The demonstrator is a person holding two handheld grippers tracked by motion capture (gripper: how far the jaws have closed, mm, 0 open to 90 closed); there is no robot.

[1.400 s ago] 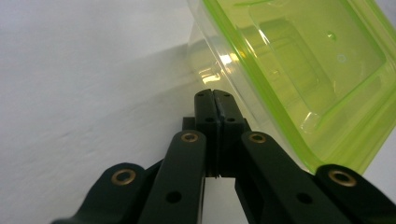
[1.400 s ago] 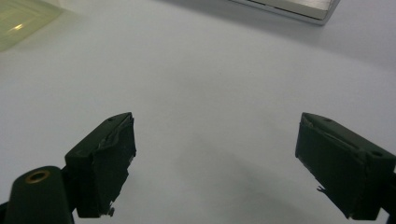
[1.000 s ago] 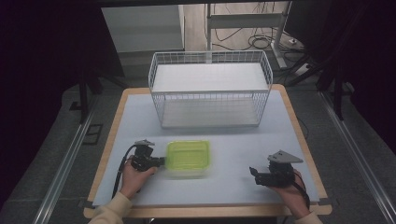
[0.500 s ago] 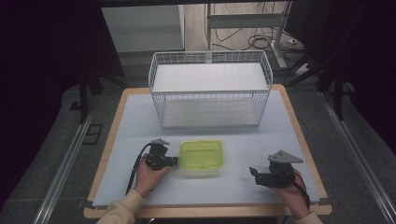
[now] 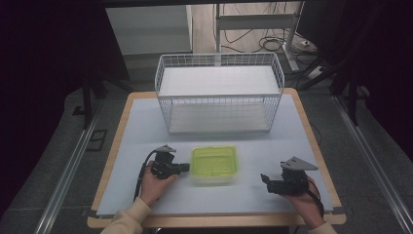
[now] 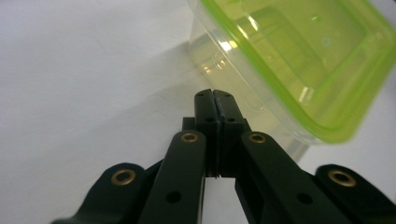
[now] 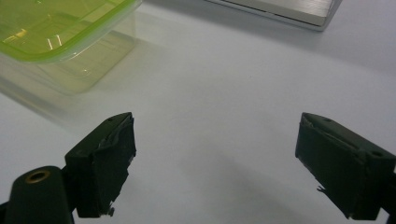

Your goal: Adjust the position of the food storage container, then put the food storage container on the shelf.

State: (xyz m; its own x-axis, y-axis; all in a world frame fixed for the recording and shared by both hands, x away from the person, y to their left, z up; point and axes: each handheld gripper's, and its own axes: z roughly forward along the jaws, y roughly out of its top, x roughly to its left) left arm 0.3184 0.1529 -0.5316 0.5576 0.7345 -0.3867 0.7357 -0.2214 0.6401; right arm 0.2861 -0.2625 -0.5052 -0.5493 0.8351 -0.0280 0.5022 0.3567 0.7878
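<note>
A clear plastic container with a lime-green lid sits on the white mat in front of the basket. My left gripper lies low on the mat at the container's left side. Its jaws are shut with nothing between them. In the left gripper view the joined tips point at the container and sit right at its clear side wall. My right gripper rests on the mat to the right of the container, apart from it. It is open and empty, with the container ahead at the upper left.
A white wire basket stands at the back middle of the table, and its base edges into the right gripper view. Bare white mat lies between basket and container. The wooden table edge runs along the front.
My left gripper has slid to the right along the mat, and the green-lidded container has shifted right ahead of it. The right gripper has kept still.
</note>
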